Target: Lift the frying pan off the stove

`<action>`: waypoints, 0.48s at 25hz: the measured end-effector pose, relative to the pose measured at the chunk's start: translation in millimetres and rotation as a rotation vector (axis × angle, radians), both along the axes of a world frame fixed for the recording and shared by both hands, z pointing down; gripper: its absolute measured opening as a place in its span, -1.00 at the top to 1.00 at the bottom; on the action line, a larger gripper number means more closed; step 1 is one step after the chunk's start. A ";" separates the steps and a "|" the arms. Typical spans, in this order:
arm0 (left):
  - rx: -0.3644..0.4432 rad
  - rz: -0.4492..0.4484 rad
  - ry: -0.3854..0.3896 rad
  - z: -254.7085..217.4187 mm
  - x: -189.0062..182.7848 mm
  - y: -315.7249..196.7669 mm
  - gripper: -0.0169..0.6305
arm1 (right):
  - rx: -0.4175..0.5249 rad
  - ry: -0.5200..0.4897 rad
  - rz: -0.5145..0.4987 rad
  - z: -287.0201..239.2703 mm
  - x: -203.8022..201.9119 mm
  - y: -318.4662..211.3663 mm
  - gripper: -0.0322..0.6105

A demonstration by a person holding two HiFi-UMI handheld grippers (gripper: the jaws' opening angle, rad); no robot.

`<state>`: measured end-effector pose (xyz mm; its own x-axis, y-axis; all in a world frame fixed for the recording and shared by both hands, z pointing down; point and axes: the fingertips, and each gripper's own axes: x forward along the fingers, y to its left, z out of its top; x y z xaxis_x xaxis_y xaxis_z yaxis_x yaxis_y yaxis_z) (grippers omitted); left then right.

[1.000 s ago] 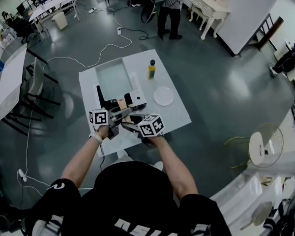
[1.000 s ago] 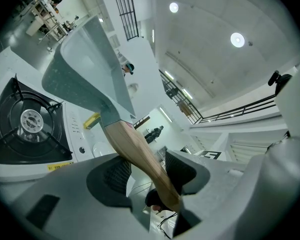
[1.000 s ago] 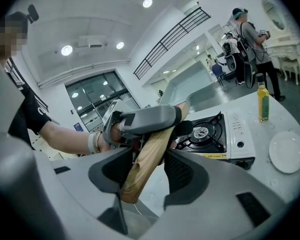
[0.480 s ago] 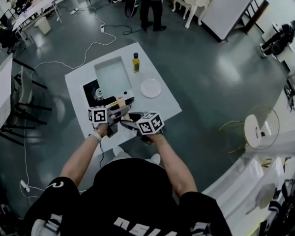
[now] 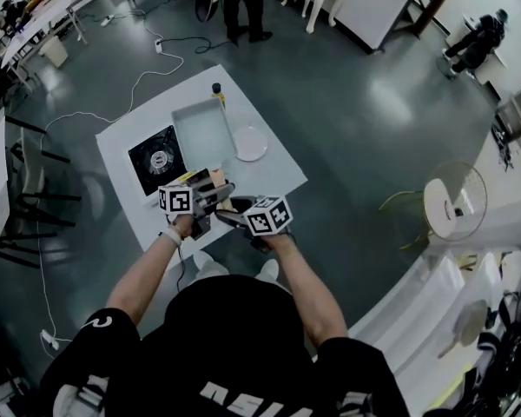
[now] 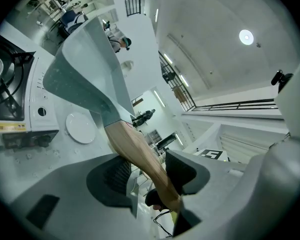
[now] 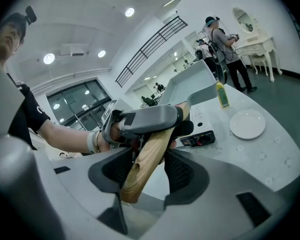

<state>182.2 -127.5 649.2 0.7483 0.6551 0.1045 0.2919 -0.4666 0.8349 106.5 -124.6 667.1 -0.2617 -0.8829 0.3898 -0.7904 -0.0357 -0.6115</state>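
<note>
both your left gripper (image 6: pixel 140 171) and right gripper (image 7: pixel 145 166) clamp the wooden handle (image 7: pixel 155 144); frying pan (image 6: pixel 87 79) looks clear of the stove (image 5: pixel 161 159), next hold it level

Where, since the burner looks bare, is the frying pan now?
In the head view the frying pan is held mid-table, between the burner at left and the plate at right, handle clamped by left tongs and right tongs.

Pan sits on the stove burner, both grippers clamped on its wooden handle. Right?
Not quite. The frying pan is off the burner, held in the air beside it; the head view shows the burner bare. The left gripper and right gripper are indeed both clamped on its wooden handle.
</note>
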 end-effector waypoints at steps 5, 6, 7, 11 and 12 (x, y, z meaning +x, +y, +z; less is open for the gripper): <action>-0.014 0.034 -0.025 9.1 6.2 21.1 0.31 | -0.012 -0.022 0.036 8.8 5.8 18.2 0.30; -0.012 0.039 -0.030 11.1 7.3 24.1 0.31 | -0.015 -0.025 0.042 10.5 6.7 21.2 0.30; -0.015 0.046 -0.034 12.9 8.4 27.5 0.31 | -0.016 -0.028 0.048 11.3 7.9 23.9 0.30; -0.026 0.080 -0.034 17.5 13.7 40.6 0.31 | -0.017 -0.028 0.082 9.3 14.7 33.3 0.29; -0.018 0.083 -0.039 18.9 15.0 42.6 0.31 | -0.019 -0.035 0.085 11.9 15.2 35.6 0.30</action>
<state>197.2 -84.9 668.1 0.6870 0.7168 0.1196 0.2965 -0.4268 0.8544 121.7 -89.0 679.0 -0.1994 -0.8951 0.3989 -0.7623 -0.1141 -0.6371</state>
